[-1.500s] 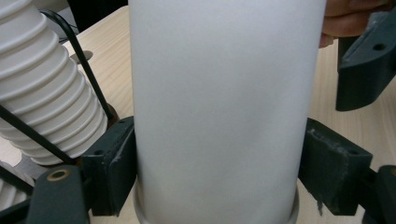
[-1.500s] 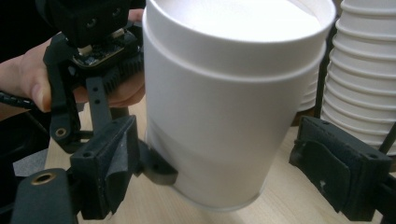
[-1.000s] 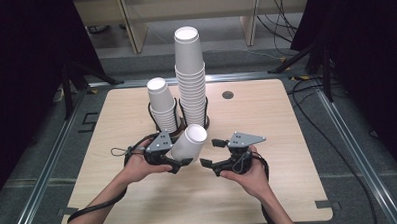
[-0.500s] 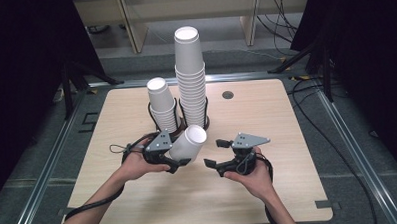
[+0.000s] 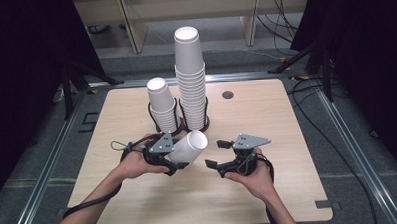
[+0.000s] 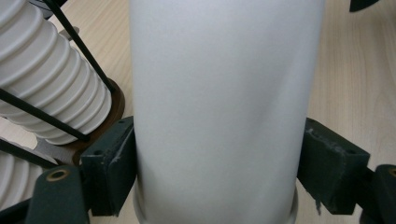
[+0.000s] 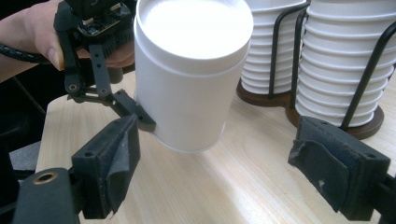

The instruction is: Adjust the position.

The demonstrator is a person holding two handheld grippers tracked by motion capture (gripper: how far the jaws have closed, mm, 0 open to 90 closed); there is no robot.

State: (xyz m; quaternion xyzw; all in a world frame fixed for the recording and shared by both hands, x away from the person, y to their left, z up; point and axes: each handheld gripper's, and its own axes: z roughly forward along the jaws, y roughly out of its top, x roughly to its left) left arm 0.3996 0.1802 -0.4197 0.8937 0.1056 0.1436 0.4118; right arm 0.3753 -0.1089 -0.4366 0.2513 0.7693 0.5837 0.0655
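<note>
A white paper cup point(image 5: 189, 148) lies tilted in my left gripper point(image 5: 178, 153), its open mouth up and to the right, a little above the table. In the left gripper view the two pads point(image 6: 109, 163) press on the cup's wall point(image 6: 219, 107) near its base. My right gripper point(image 5: 214, 154) is open just right of the cup, jaws pointing at it. In the right gripper view the cup point(image 7: 187, 79) hangs ahead of the open pads point(image 7: 112, 163), not between them, with the left gripper point(image 7: 93, 46) behind it.
Two stacks of white cups stand in black wire holders at the table's middle back: a tall stack point(image 5: 190, 82) and a shorter stack point(image 5: 161, 106) to its left. A dark round hole point(image 5: 228, 95) sits behind on the right. Bare wooden tabletop point(image 5: 204, 197) lies in front.
</note>
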